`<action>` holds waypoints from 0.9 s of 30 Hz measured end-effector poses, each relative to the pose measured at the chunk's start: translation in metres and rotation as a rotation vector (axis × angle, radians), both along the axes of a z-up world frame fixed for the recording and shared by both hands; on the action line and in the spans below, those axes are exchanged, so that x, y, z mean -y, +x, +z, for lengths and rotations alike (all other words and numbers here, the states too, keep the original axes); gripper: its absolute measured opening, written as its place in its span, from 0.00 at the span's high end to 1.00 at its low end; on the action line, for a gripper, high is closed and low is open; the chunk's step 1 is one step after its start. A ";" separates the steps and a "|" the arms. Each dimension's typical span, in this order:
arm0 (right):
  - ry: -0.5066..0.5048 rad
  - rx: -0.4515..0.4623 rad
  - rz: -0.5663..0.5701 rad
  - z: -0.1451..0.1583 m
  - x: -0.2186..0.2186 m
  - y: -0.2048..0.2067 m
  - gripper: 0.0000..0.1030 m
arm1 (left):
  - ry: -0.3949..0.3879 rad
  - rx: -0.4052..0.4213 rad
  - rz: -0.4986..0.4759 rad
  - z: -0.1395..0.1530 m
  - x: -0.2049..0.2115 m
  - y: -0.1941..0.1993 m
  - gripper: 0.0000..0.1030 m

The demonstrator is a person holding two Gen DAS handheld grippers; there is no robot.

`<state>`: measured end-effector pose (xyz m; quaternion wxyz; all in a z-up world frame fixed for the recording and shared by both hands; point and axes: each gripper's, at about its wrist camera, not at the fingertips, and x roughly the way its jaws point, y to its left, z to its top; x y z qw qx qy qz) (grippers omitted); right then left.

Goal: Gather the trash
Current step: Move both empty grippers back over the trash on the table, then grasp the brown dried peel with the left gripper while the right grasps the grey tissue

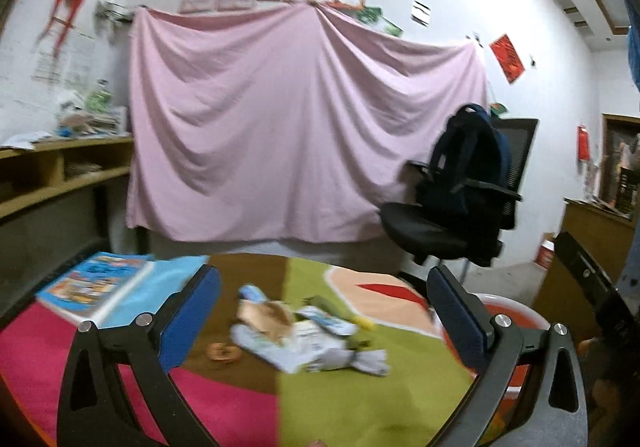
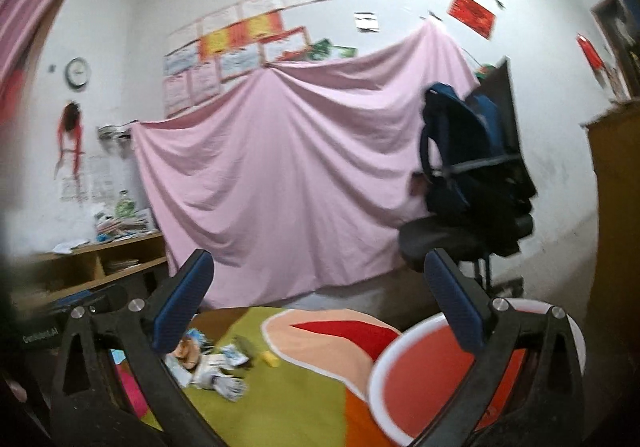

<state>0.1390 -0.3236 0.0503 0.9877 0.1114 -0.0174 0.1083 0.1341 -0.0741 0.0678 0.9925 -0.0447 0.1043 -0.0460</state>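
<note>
A heap of crumpled wrappers and paper trash (image 1: pixel 304 339) lies in the middle of a round table with a patchwork cloth (image 1: pixel 240 407). A small brown round scrap (image 1: pixel 222 352) lies just left of the heap. My left gripper (image 1: pixel 324 315) hangs over the near side of the table, jaws wide, nothing between its blue pads. The right wrist view shows the same trash (image 2: pixel 216 367) at the lower left, behind the left finger. My right gripper (image 2: pixel 316 303) is open and empty too. A red basin with a white rim (image 2: pixel 400 375) stands under its right finger; in the left wrist view its rim (image 1: pixel 516 305) shows at the right.
A stack of blue books (image 1: pixel 96 287) lies on the table's far left. A black office chair carrying a dark backpack (image 1: pixel 464 187) stands beyond the table at the right. A pink sheet (image 1: pixel 280 127) hangs on the back wall, wooden shelves (image 1: pixel 52 175) at the left.
</note>
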 end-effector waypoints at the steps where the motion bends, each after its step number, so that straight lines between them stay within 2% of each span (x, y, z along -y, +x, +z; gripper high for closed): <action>1: -0.015 0.008 0.003 0.001 -0.005 -0.002 0.00 | 0.000 0.007 0.013 -0.002 -0.006 -0.005 0.02; 5: -0.083 0.033 0.028 0.002 -0.030 -0.006 0.00 | 0.009 0.025 0.055 -0.008 -0.027 -0.016 0.02; 11: -0.172 -0.011 0.073 -0.006 -0.056 0.008 0.00 | 0.035 0.010 0.095 -0.022 -0.046 -0.018 0.02; 17: -0.251 -0.107 0.129 -0.017 -0.079 0.033 0.00 | 0.030 -0.048 0.125 -0.032 -0.063 -0.003 0.02; 23: -0.312 -0.216 0.212 -0.033 -0.100 0.060 0.00 | 0.026 -0.064 0.129 -0.037 -0.076 0.007 0.02; 27: -0.331 -0.305 0.260 -0.042 -0.107 0.079 0.00 | 0.042 -0.133 0.109 -0.044 -0.079 0.021 0.02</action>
